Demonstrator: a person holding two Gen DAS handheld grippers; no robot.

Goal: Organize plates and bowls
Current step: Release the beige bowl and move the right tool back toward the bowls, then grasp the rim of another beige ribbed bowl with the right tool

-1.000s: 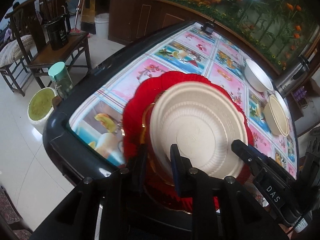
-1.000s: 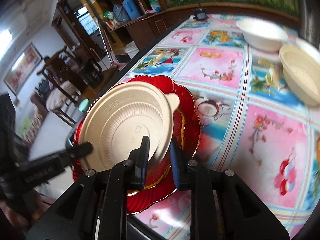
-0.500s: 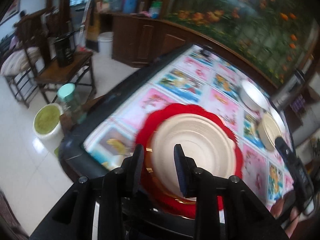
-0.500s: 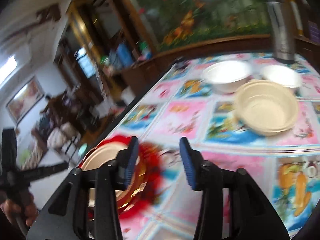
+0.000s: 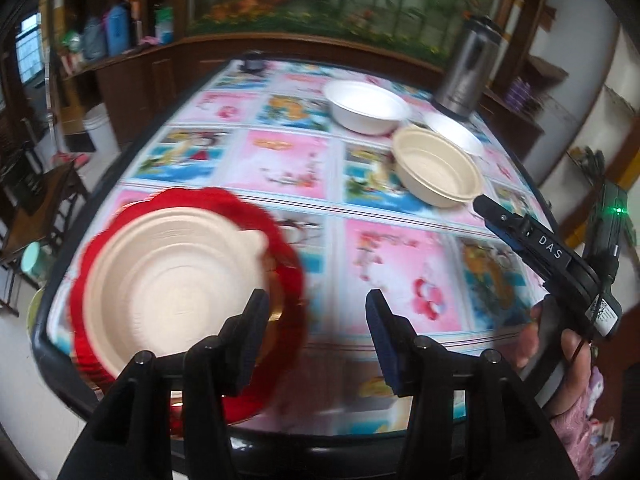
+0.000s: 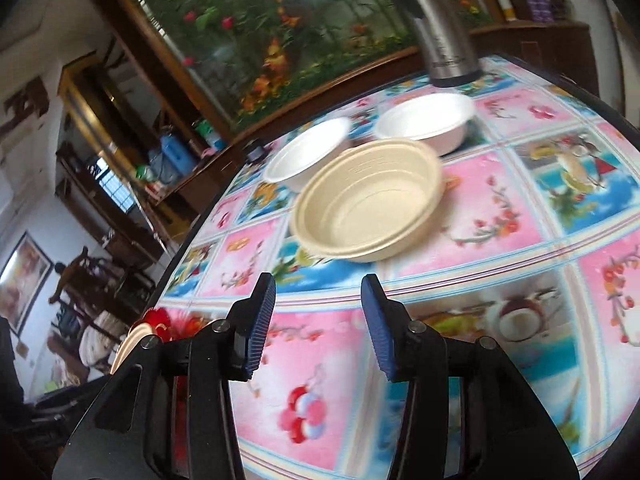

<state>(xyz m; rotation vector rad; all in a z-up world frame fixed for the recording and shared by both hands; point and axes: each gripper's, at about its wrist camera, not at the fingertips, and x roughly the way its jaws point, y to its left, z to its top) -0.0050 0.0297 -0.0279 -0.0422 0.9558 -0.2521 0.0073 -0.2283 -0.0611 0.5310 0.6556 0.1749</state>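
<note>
A beige plate [image 5: 168, 276] lies on a red scalloped plate [image 5: 284, 256] at the table's near left corner. My left gripper [image 5: 316, 332] hovers just right of that stack, jaws opening, nothing between them. Further back stand a beige bowl [image 5: 436, 172] and two white bowls [image 5: 366, 106], [image 5: 454, 132]. My right gripper [image 6: 318, 320] is open and empty, pointing at the beige bowl [image 6: 368, 208] a short way ahead, with the white bowls [image 6: 308, 152], [image 6: 424, 120] behind it. The red plate's edge [image 6: 160, 320] peeks out at the lower left. The right gripper also shows in the left wrist view [image 5: 532, 236].
A steel thermos [image 5: 466, 72] stands at the table's far right edge, also seen as a thermos [image 6: 440, 32] behind the bowls. The tablecloth [image 5: 400, 264] is patterned pink and blue. Chairs and a cabinet stand to the left. A hand [image 5: 560, 364] grips the right tool.
Both grippers let go of the beige plate, which now rests on the red plate. Both opened and swung right, the right one toward the bowls.
</note>
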